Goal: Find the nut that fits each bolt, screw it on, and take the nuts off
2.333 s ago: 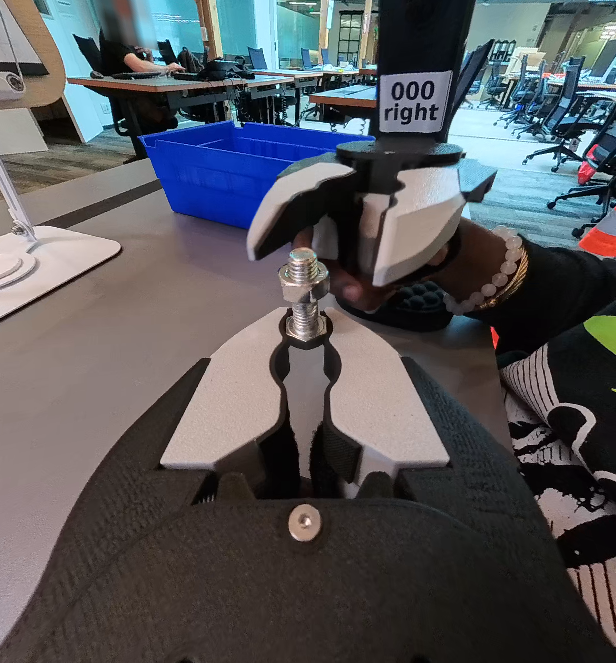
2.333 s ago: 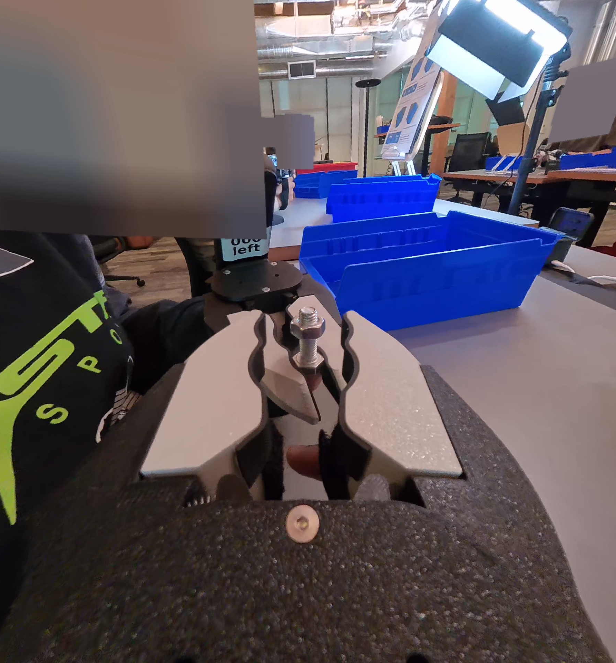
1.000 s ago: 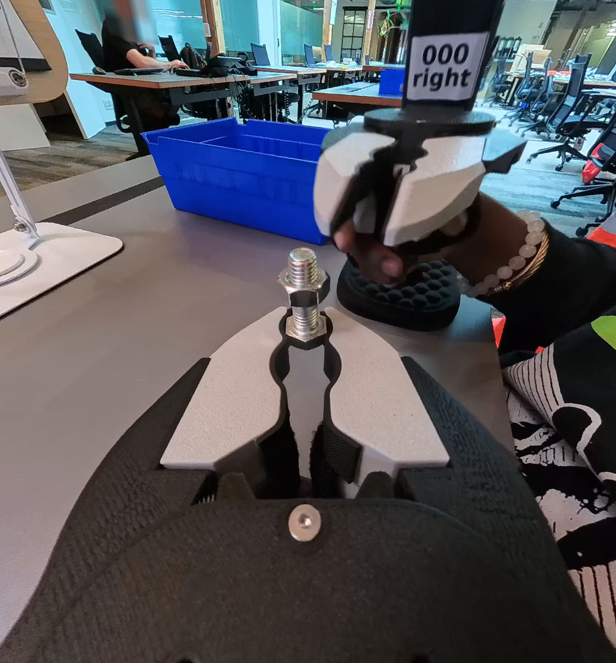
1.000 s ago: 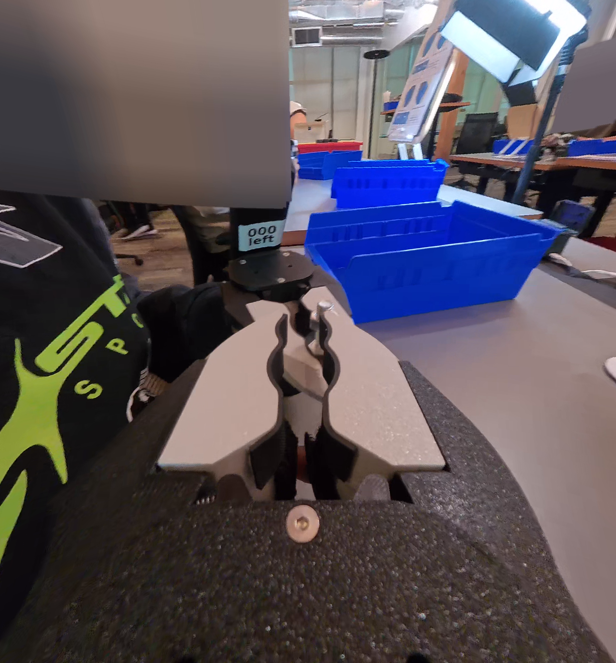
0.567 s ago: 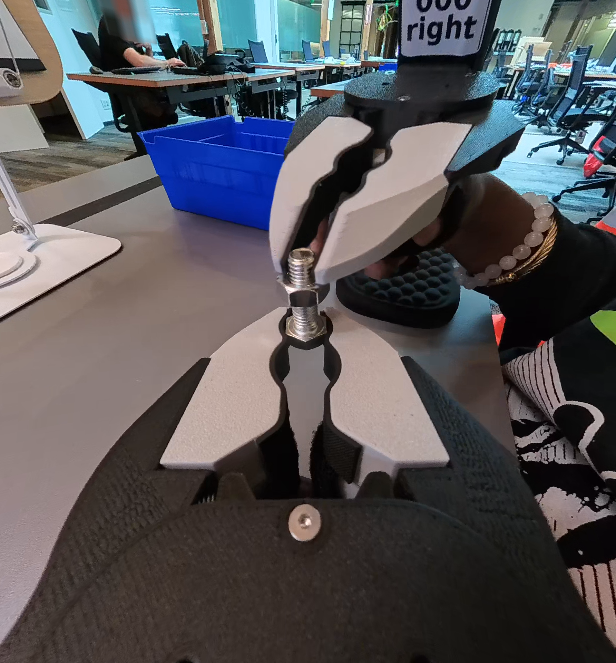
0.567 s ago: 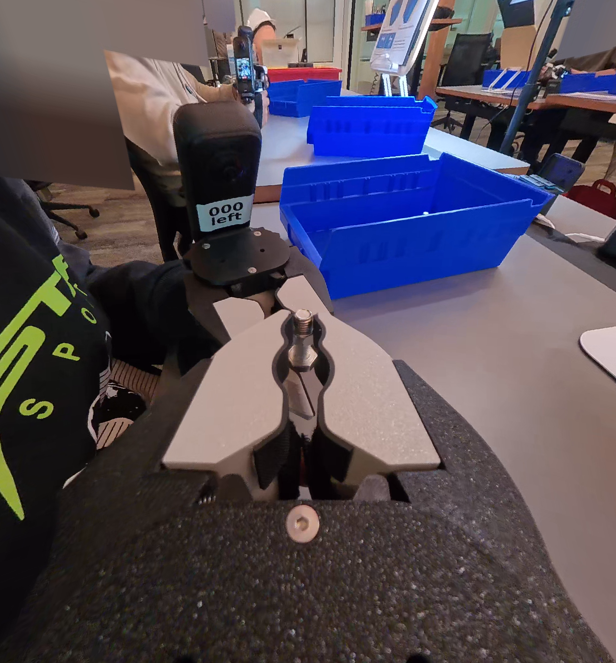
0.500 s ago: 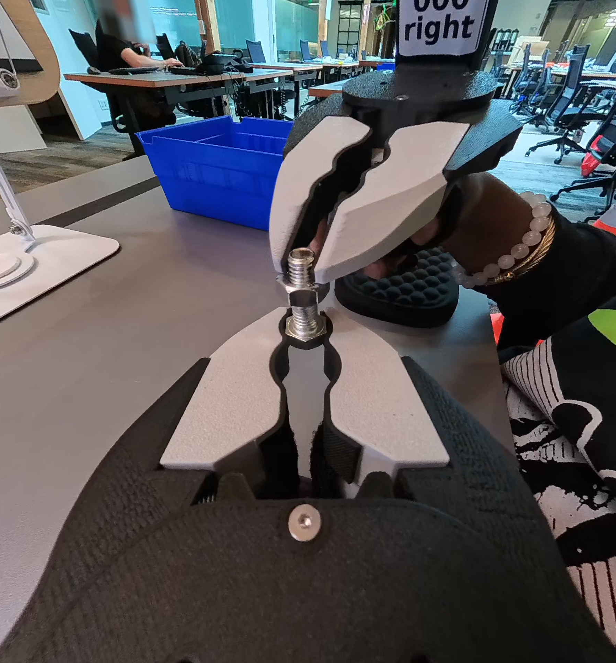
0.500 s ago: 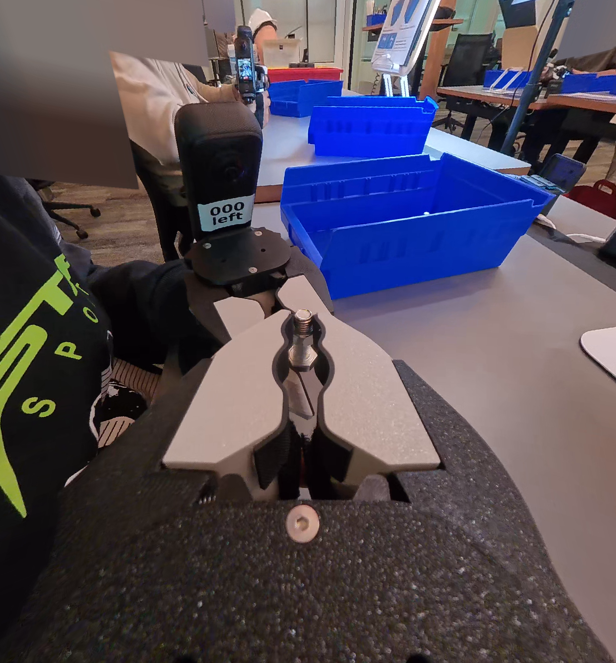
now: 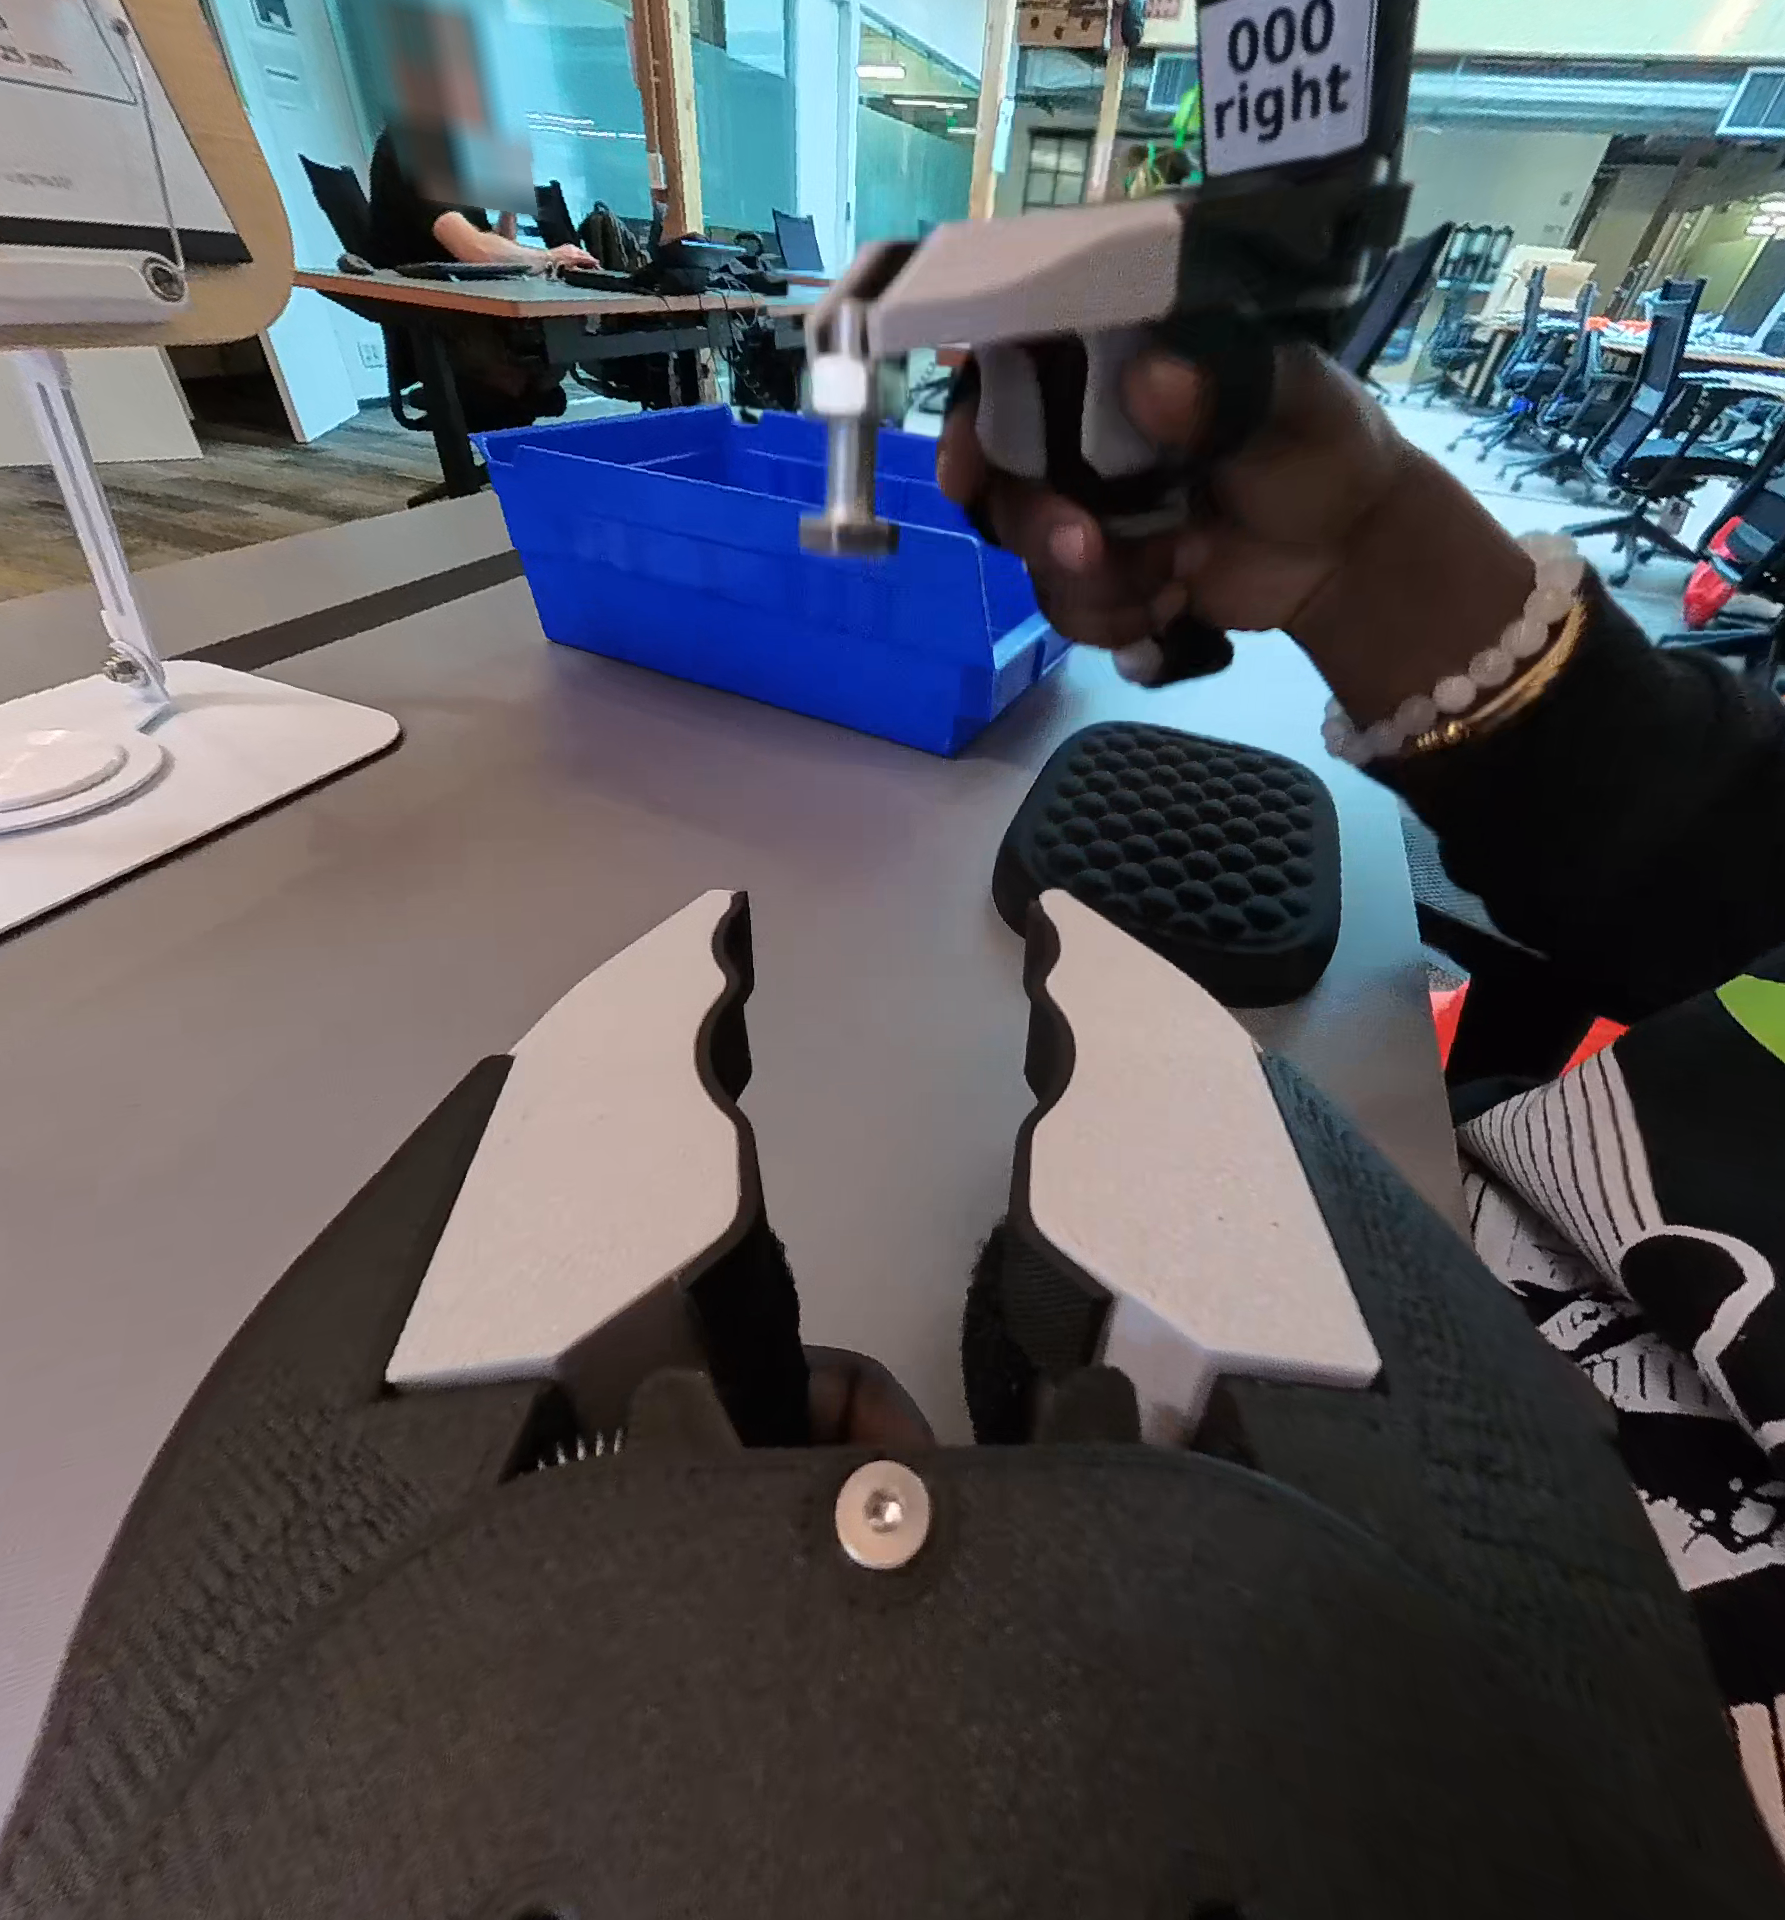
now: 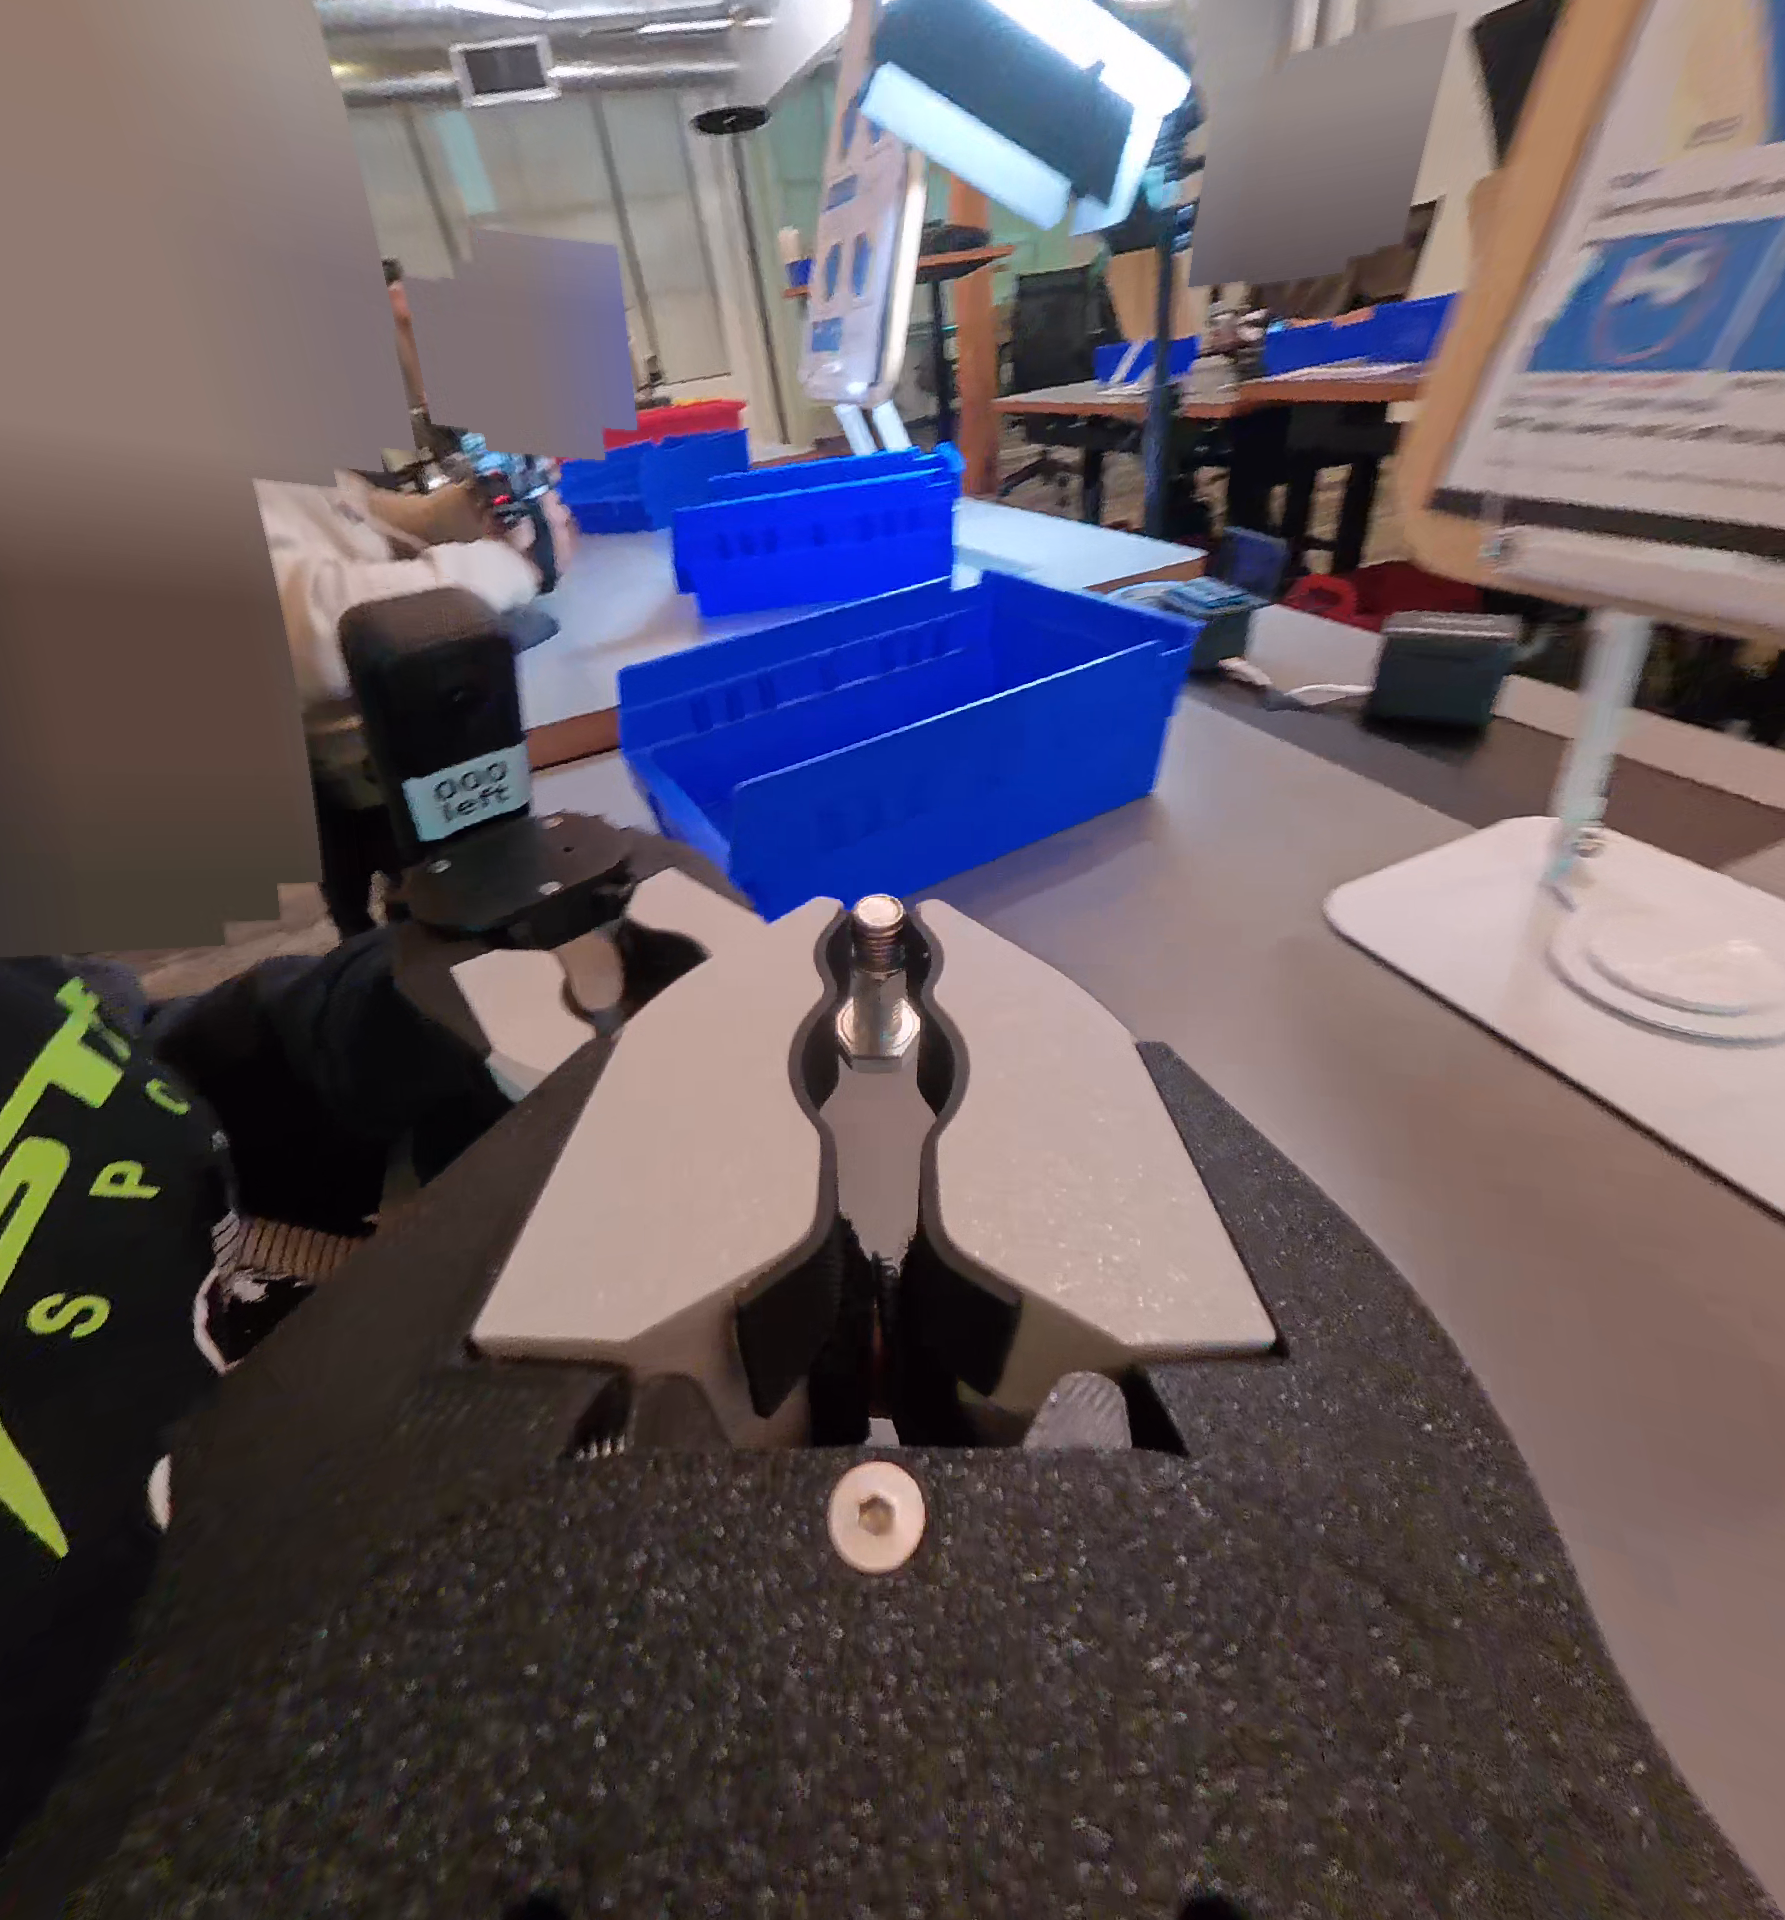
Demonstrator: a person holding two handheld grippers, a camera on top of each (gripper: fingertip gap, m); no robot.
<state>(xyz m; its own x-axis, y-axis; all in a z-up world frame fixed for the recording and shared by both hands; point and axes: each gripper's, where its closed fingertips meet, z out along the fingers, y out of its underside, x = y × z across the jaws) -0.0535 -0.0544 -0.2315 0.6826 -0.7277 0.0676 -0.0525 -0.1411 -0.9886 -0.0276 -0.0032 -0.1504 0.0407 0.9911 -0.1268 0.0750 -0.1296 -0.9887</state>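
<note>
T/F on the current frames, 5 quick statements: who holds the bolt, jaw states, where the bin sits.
1. The right gripper is shut on the silver threaded bolt. True.
2. The left gripper holds the bolt. False: its jaws stand apart and empty.
3. The bolt hangs head down in the left wrist view. True.
4. The blue plastic bin sits on the white stand base. False: it sits on the grey table, apart from the base.
5. The black honeycomb-textured pad lies in the bin. False: it lies on the table.
</note>
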